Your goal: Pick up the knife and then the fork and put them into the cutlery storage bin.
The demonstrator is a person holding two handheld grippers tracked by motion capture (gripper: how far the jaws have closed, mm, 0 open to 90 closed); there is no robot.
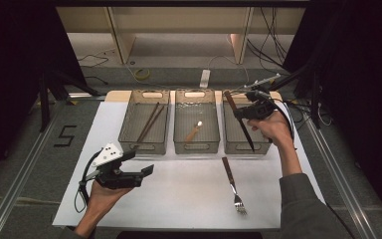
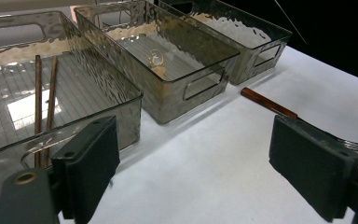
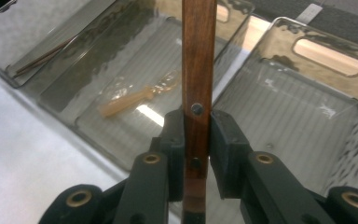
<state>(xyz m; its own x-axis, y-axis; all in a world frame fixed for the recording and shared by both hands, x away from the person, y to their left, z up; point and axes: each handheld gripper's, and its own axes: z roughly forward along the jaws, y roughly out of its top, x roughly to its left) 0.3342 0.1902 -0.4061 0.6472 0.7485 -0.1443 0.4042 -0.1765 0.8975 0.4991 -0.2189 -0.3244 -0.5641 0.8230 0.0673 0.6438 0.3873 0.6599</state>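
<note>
My right gripper (image 1: 242, 113) is shut on a knife (image 1: 244, 131) with a wooden handle (image 3: 198, 56), held above the right bin (image 1: 238, 148). The handle points to the far side and the dark blade slants down toward the bin's near wall. In the right gripper view the pads (image 3: 223, 135) clamp the riveted handle from both sides. A fork (image 1: 232, 184) with a wooden handle (image 2: 268, 103) lies on the white sheet in front of the bins. My left gripper (image 1: 146, 172) hovers over the sheet's left side, open, with nothing between its pads (image 2: 91, 158).
Three clear bins stand in a row at the back of the white sheet (image 1: 179, 199). The left bin (image 1: 129, 144) holds two chopsticks (image 1: 149, 123). The middle bin (image 1: 196, 148) holds a small wooden-handled spoon (image 1: 194, 132). Cables trail off the table's far right.
</note>
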